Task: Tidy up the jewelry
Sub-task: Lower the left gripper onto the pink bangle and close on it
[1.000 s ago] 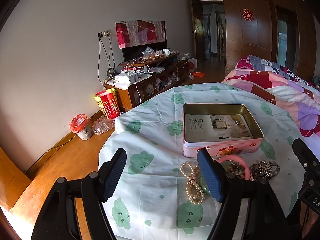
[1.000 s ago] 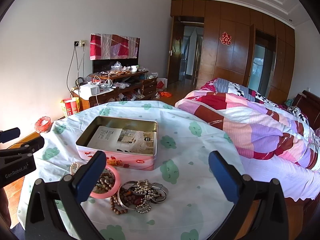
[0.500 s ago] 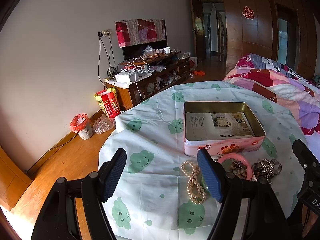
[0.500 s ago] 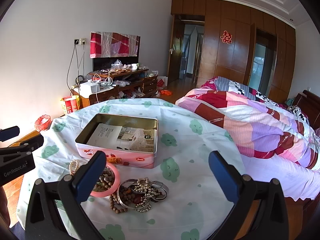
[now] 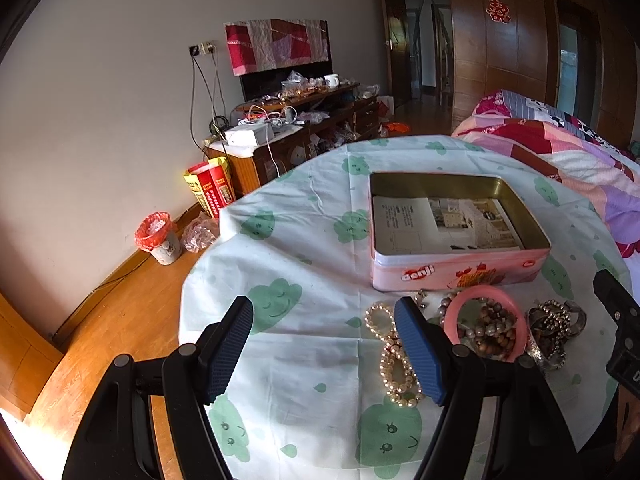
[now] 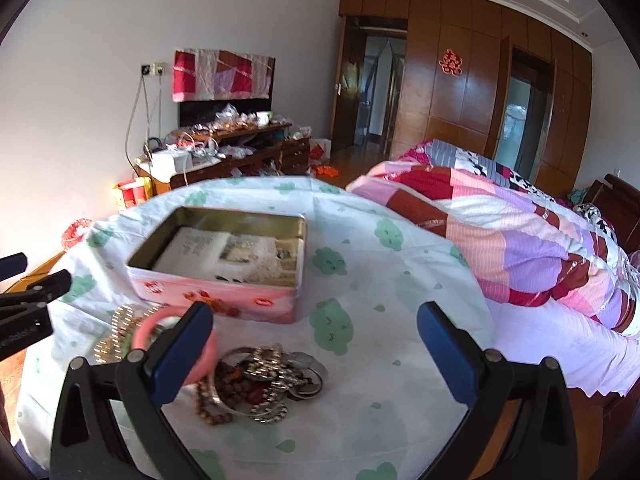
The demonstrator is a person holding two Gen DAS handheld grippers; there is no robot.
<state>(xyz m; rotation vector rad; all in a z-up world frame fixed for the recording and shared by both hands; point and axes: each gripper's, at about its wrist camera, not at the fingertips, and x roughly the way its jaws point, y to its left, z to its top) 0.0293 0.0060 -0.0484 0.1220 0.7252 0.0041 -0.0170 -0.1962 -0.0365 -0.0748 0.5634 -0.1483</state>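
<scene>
A: Where is the jewelry?

B: In a heap on the table (image 5: pixel 304 344), just in front of the tin (image 5: pixel 460 268). From the left wrist view, the pearls (image 5: pixel 394 360) lie at about 5 o'clock of centre, right beside the left gripper's (image 5: pixel 326 354) right finger. The pink bangle (image 5: pixel 484 320) sits at 4 o'clock, with brown beads (image 5: pixel 490 334) inside its ring.

A: And the metal pieces?

B: A tangle of chains and rings (image 5: pixel 554 330) lies at 4 o'clock too, farther right — touching the bangle, as far as I can tell.

A: How do the fingers stand?

B: Both sets are spread wide and hold nothing. The left gripper hangs over bare cloth, with the pearls just outside its gap.

A: And the right gripper?

B: In its own view the right gripper (image 6: pixel 314 354) hovers above the heap. Its left finger covers part of the bangle (image 6: pixel 202 360); the chains and rings (image 6: pixel 276 376) show inside the gap at 6 o'clock, nearer the left finger. That view is blurred, so small details there are lost.

A: The tin?

B: Open, pink-sided, gold inside, with a printed paper (image 5: pixel 440 224) flat on its bottom. No jewelry in it. In the right view the tin (image 6: pixel 224 300) sits at 10 o'clock of centre.

A: Anything else nearby?

B: A quilt (image 6: pixel 520 240) at 3 o'clock in the right view.
</scene>
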